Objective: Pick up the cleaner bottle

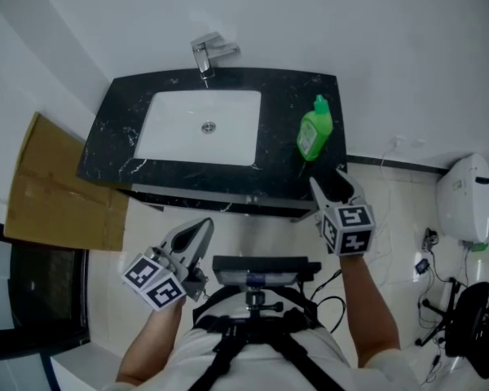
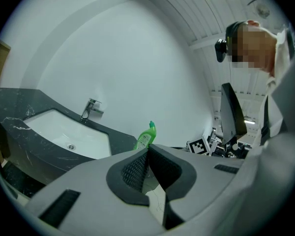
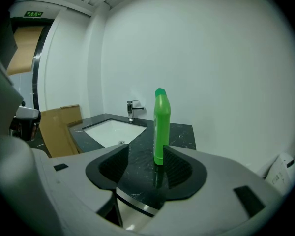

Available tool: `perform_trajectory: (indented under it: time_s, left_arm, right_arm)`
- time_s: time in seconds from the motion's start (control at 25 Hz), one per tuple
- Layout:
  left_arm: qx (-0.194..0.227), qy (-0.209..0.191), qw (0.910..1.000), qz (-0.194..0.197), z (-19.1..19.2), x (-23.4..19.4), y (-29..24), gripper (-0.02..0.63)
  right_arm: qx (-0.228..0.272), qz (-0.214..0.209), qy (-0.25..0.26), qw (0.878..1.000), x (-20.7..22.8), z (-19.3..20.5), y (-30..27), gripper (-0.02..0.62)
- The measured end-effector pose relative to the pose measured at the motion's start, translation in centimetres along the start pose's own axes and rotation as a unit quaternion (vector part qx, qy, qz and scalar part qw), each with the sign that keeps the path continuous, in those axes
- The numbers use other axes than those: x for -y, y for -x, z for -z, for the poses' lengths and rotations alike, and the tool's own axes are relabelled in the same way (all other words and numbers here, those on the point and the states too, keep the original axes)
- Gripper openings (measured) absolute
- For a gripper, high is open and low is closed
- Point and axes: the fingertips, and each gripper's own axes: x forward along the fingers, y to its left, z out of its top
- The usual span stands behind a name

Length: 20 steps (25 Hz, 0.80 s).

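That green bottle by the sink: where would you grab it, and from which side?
Probably the straight lower body of the green bottle, below the tapering neck. It stands upright near the front edge of the counter, right of the sink, so come in level from the front. The right gripper faces it, open, and the body looks narrow enough to pass between its fingers.

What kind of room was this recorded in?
Most likely a bathroom or washroom: a white basin sunk into a black marble-look counter, a chrome faucet by the wall, and a green cleaner bottle standing on the counter.
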Motion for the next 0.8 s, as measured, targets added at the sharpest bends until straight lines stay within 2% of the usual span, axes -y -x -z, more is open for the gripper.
perform_trajectory:
  time_s: [0.32,0.6,0.8]
  left_arm:
    - [-0.01,0.009,0.9999,0.01,0.0,-1.6,-0.6,-0.006]
    - [-0.029,0.0,0.9977,0.062,-2.1,-4.9,-0.5,-0.006]
    - [-0.048,0.004,0.9947,0.091,-2.1,-6.8,-0.7,-0.005]
  right_arm:
    - [-0.001,0.013,-0.001,1.0,0.0,-0.5,-1.2,0.216]
    - [-0.004,0.071,-0.021,0.997,-0.8,-0.1,-1.4,0.216]
    - [-0.008,0.1,-0.026,0.995,-1.7,0.3,-1.0,0.216]
